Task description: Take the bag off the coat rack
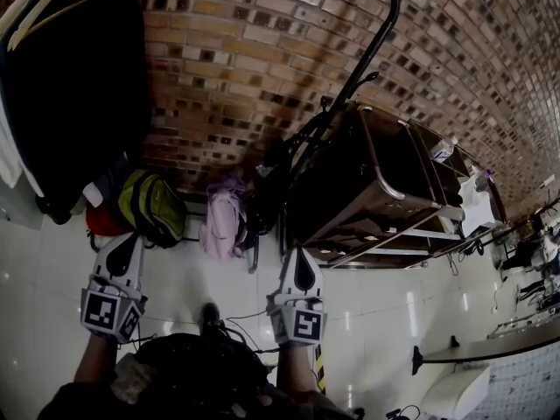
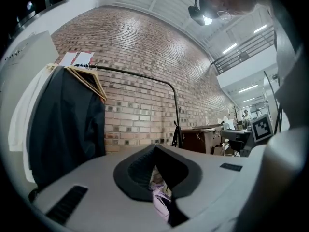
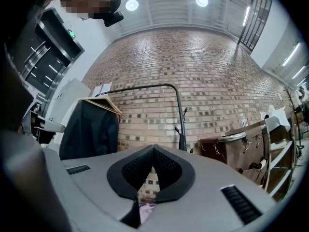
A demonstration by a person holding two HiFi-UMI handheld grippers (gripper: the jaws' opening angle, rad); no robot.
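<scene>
Bag check: no grab yet. Holding left tool (image 1: 129, 241) and right tool (image 1: 300, 254) shut and empty, side by side down low. Spotting the pink bag (image 1: 221, 221) straight ahead between them, a touch nearer the right one, long axis looking upright, low on the coat rack (image 1: 366, 59). Can't tell if hanging or floor-parked. Olive backpack (image 1: 153, 206) just left.
</scene>
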